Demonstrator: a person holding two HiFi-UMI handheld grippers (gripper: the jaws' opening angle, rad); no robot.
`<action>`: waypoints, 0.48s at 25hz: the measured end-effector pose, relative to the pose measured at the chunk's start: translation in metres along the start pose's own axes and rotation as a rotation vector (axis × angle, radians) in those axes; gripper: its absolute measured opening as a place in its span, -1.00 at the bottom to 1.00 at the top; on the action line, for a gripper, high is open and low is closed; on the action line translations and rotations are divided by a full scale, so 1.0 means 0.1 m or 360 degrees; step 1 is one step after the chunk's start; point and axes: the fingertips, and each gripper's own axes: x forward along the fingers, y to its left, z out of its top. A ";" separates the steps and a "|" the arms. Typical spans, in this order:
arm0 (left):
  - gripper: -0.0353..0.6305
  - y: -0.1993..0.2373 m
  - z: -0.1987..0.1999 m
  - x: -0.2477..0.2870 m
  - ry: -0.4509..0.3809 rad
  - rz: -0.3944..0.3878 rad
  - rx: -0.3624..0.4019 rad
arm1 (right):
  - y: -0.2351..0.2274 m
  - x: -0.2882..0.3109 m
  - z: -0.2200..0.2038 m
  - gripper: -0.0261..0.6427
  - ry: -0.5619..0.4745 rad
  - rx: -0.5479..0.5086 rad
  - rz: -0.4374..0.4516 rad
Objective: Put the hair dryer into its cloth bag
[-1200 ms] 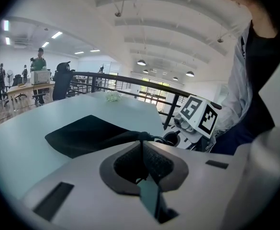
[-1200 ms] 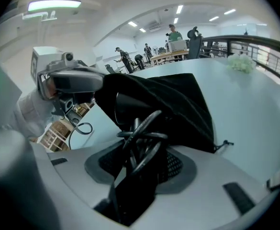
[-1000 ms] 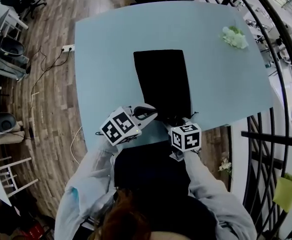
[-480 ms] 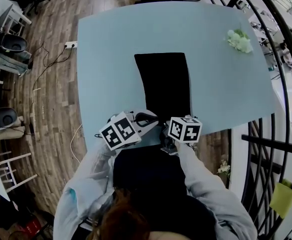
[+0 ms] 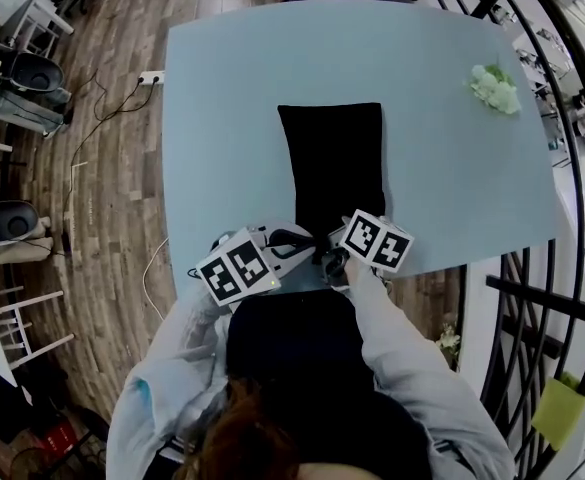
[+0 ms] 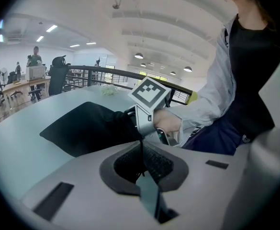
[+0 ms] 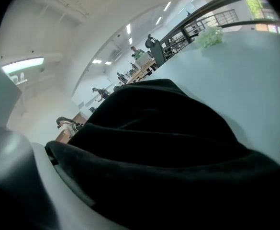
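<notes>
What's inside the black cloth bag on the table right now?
Its contents are covered: the cloth bag is opaque and bulging, its near end gathered at the left gripper and right gripper. No hair dryer shows anywhere on the table, so it may be inside.

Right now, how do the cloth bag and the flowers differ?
The cloth bag is black; the flowers are whitish. The cloth bag runs down the middle of the table to its near edge; the flowers sit at the far right corner. The cloth bag is far larger than the flowers. Both rest on the table.
</notes>
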 end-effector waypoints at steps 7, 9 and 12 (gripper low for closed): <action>-0.81 0.13 -0.02 -0.10 -0.0025 0.0063 -0.0084 | -0.04 0.23 0.28 -0.35 -0.0171 0.0093 -0.0083; -0.81 0.19 -0.04 -0.11 -0.0033 0.0085 -0.0109 | -0.04 0.30 0.32 -0.34 -0.0206 0.0082 -0.0116; -0.81 0.28 -0.12 -0.09 -0.0013 0.0115 -0.0141 | -0.04 0.41 0.32 -0.34 -0.0203 0.0008 -0.0163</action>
